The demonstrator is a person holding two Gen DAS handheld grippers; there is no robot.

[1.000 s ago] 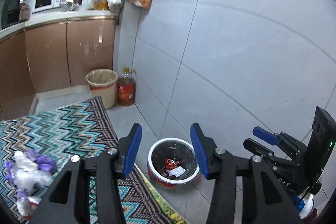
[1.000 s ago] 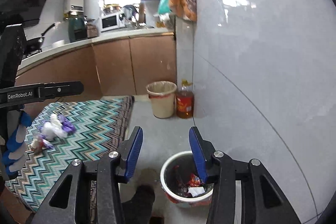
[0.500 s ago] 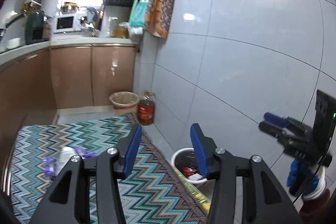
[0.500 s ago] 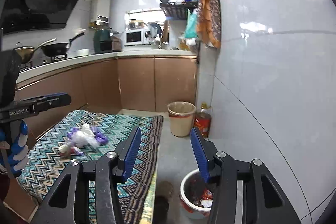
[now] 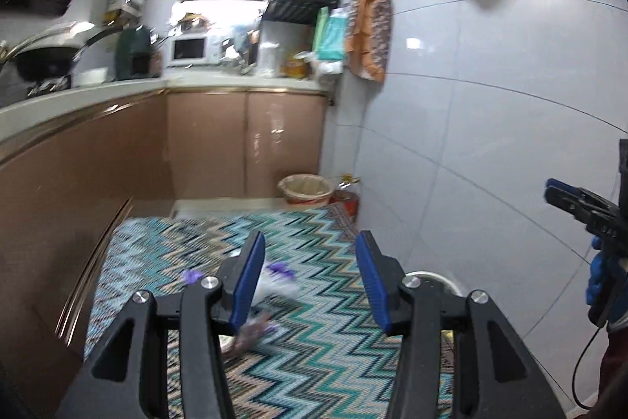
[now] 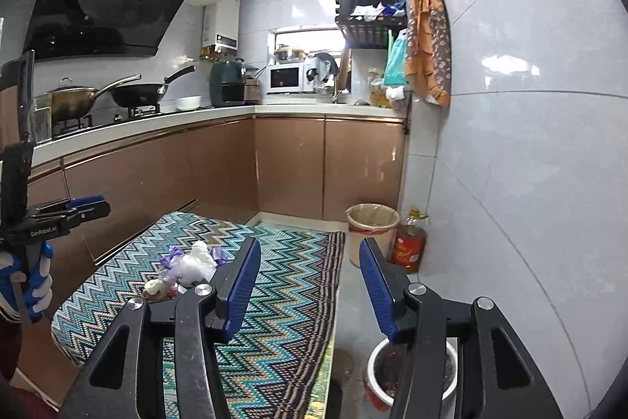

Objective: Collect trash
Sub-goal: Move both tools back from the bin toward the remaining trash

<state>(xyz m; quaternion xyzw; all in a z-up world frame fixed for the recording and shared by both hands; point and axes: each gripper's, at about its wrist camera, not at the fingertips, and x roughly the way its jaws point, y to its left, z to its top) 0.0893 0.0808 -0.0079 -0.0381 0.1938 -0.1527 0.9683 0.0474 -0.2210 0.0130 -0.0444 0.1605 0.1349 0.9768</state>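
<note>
Right wrist view showed me the right gripper with its blue-padded jaws spread apart and nothing between them. At centre left of that frame a small heap of crumpled white and purple plastic trash lay on the zigzag-patterned teal woven mat. At lower right, half hidden behind one finger, stood the white round bin with red scraps inside, on the floor just beside the mat's edge. In the left wrist view the left gripper was likewise spread wide and empty, and the same heap sat blurred near its left finger. Higher in both frames a beige lined wastebasket stood against the brown cabinets, with an amber oil bottle beside it.

I judged the step in hand to be the approach to the heap. My next move would call for lowering one gripper over the plastic, closing on a good bunch, then carrying it to the white bin.
</note>
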